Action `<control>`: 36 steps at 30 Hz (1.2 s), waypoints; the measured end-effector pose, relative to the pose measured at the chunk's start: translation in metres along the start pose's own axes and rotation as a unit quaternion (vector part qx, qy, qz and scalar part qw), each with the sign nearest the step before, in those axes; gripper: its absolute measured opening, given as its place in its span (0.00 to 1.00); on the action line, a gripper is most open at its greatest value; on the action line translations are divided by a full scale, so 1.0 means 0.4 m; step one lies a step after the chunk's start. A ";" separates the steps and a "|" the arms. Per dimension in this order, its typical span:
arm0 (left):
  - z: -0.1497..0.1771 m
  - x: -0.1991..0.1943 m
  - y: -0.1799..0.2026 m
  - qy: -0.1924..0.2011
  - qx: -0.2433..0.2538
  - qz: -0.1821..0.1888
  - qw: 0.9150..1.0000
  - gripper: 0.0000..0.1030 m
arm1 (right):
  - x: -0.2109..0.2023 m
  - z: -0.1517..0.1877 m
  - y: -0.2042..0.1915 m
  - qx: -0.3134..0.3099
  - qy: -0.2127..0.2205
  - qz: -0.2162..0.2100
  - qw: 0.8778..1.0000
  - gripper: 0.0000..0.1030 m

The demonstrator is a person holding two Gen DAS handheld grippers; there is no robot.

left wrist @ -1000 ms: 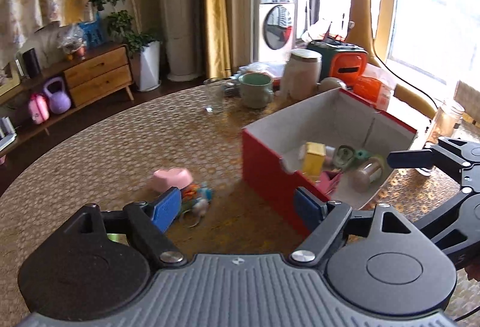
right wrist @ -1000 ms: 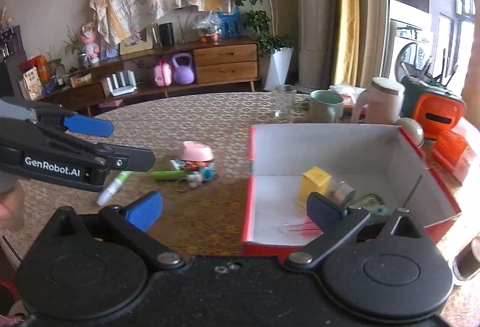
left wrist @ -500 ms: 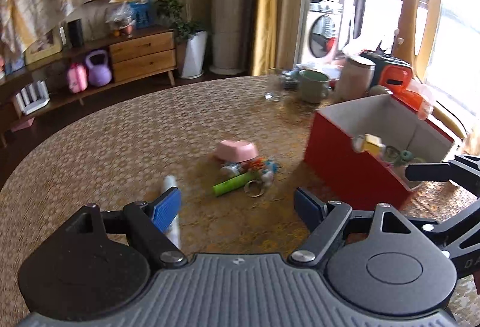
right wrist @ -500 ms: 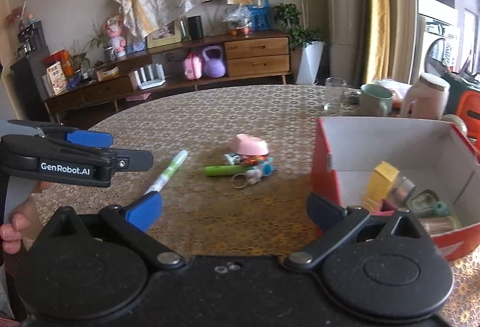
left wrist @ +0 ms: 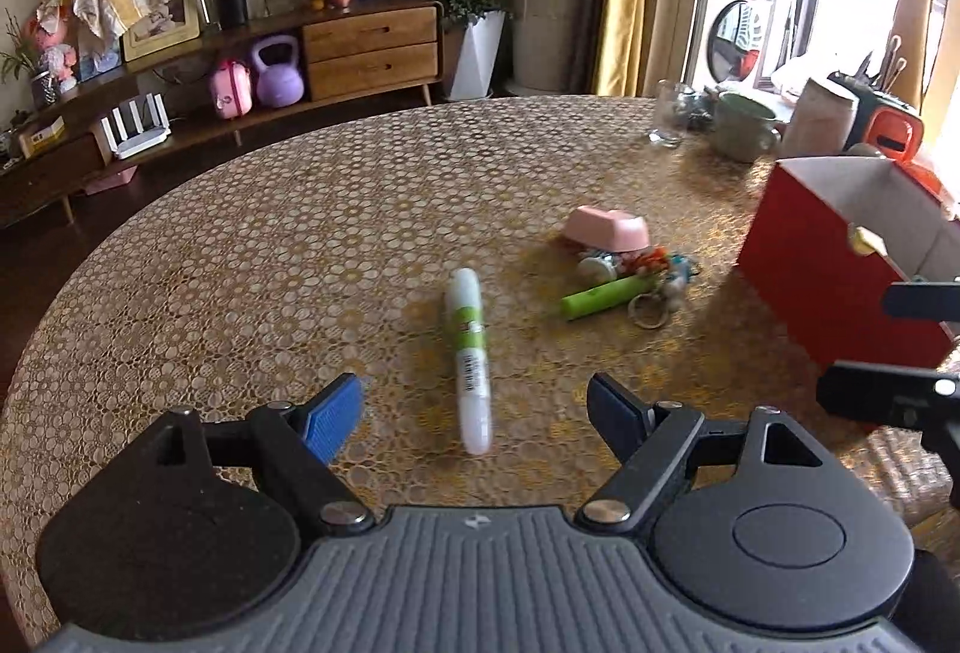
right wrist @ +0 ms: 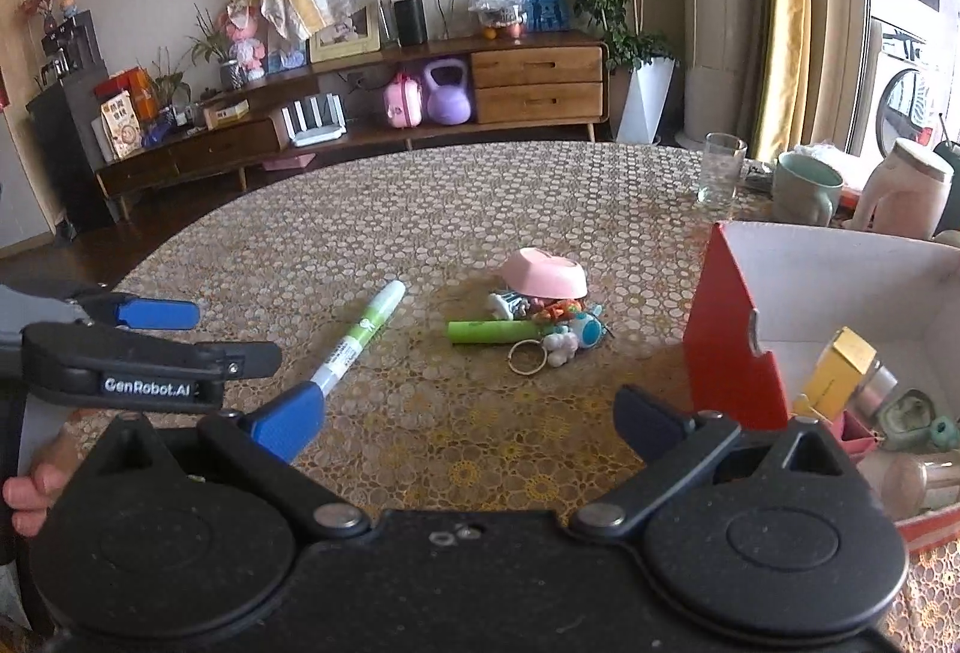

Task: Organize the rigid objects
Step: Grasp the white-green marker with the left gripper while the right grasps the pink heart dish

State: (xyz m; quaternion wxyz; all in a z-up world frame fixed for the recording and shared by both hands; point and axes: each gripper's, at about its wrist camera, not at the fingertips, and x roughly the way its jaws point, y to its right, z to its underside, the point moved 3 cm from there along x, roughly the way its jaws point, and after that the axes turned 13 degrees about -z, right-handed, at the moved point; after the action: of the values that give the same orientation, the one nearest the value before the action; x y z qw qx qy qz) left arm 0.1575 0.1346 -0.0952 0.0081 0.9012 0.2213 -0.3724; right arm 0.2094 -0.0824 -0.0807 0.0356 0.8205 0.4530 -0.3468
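A white and green marker [left wrist: 468,347] lies on the patterned table [left wrist: 270,263], its near end between the pads of my open left gripper [left wrist: 474,410], untouched. Farther right lie a pink dish [left wrist: 606,228], a green tube [left wrist: 606,295] and a keyring with small charms [left wrist: 654,287]. A red box [left wrist: 834,287] with a white inside stands at the right and holds several small items [right wrist: 852,371]. My right gripper [right wrist: 468,416] is open and empty over bare table, with the marker [right wrist: 360,338] ahead to its left and the box [right wrist: 729,347] to its right.
A glass [right wrist: 722,167], a green mug [right wrist: 804,188] and a pale jug [right wrist: 903,197] stand at the table's far right edge. The left gripper's body [right wrist: 138,359] and a hand [right wrist: 27,491] fill the right wrist view's left side. A sideboard stands behind the table.
Both grippers have swung left, away from the red box. The left one has sunk toward the marker, which now lies between its fingers. Jaws on both stayed wide.
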 end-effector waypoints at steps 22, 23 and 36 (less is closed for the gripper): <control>0.028 0.172 0.007 -0.002 -0.019 0.005 1.000 0.80 | 0.275 -0.143 0.107 -0.003 -0.041 0.052 0.998 0.99; 0.026 0.178 0.008 -0.001 -0.020 0.007 1.000 0.80 | 0.287 -0.148 0.116 0.000 -0.043 0.056 0.998 0.99; 0.013 0.266 0.039 -0.014 -0.022 0.007 1.000 0.80 | 0.426 -0.183 0.206 0.047 -0.065 0.079 0.994 0.93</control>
State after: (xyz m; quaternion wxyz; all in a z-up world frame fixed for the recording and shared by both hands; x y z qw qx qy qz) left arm 0.2268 0.1616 -0.1731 0.0335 0.8972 0.2227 -0.3799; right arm 0.3714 0.0192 -0.1488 0.0538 0.8300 0.3667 -0.4168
